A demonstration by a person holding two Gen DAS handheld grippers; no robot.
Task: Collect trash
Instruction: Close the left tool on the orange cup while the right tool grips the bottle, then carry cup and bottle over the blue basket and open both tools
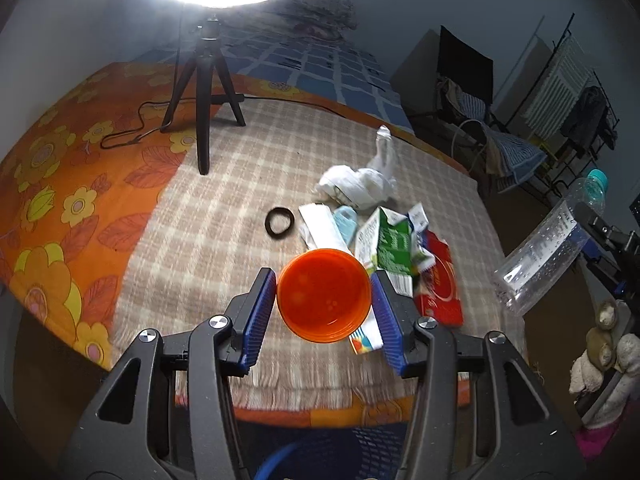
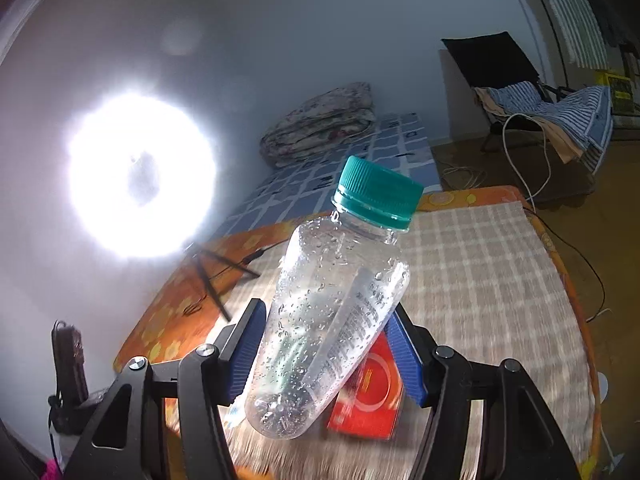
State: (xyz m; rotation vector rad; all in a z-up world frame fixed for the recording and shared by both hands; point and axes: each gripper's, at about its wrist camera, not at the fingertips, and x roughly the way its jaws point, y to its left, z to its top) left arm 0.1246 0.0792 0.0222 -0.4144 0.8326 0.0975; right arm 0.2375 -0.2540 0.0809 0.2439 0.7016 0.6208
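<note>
Gripping an orange cup [image 1: 324, 295] between its blue pads, the left gripper [image 1: 324, 296] sits above the near edge of a bed covered by a beige checked blanket [image 1: 224, 200]; the cup's open mouth faces the camera and both pads touch its sides. Just beyond the cup lies a cluster of trash on the blanket: a green and white carton [image 1: 390, 246], a red wrapper [image 1: 438, 288] to its right, a pale blue item [image 1: 346, 226], a flat white packet [image 1: 320, 226] and a crumpled white plastic bag [image 1: 360, 184] farther back. A black ring-shaped band [image 1: 279, 221] lies just left of the cluster, apart from it.

The right gripper [image 2: 326, 354] is closed on a clear plastic bottle [image 2: 332, 320] with a teal cap [image 2: 378, 192]; the bottle is tilted, cap up and away, with droplets inside. It is held off the blanket, at the right side of the bed in the left wrist view. The red wrapper shows directly behind the bottle's lower half in the right wrist view.

A ring light on a black tripod [image 1: 204, 92] stands on the bed at the far left, its cable trailing over an orange floral sheet [image 1: 60, 168]. A chair draped with striped cloth [image 2: 560, 112] stands across the room.
</note>
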